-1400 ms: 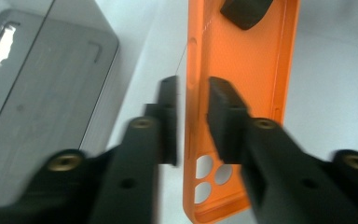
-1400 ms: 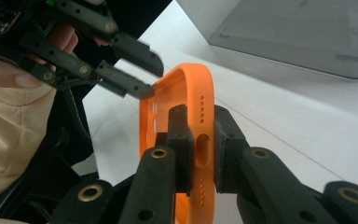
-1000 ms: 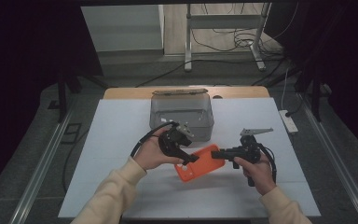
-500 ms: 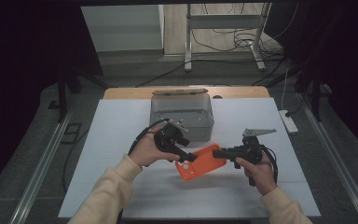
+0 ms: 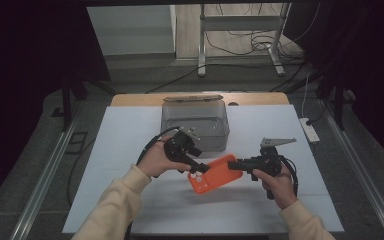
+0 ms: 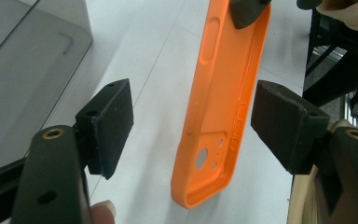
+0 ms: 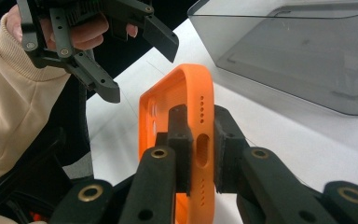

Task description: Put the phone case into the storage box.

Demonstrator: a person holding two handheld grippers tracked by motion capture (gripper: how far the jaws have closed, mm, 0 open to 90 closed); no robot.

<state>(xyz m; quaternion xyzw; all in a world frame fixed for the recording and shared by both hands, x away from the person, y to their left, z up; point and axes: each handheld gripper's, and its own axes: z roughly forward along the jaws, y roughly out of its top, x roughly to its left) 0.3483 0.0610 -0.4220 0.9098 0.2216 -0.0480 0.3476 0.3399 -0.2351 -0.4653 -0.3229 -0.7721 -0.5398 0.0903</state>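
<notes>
The right gripper (image 5: 232,164) stays clamped on one end of the orange case (image 5: 215,175), held above the table (image 5: 125,150) in front of the grey bin (image 5: 196,125). The left gripper (image 5: 200,167), earlier at the case's other end, has just opened wider; its jaws flank the case without touching

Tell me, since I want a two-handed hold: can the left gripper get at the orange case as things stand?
Probably yes. The left gripper is open, its jaws standing either side of the case, with nothing between. The right gripper grips only the far end.
</notes>
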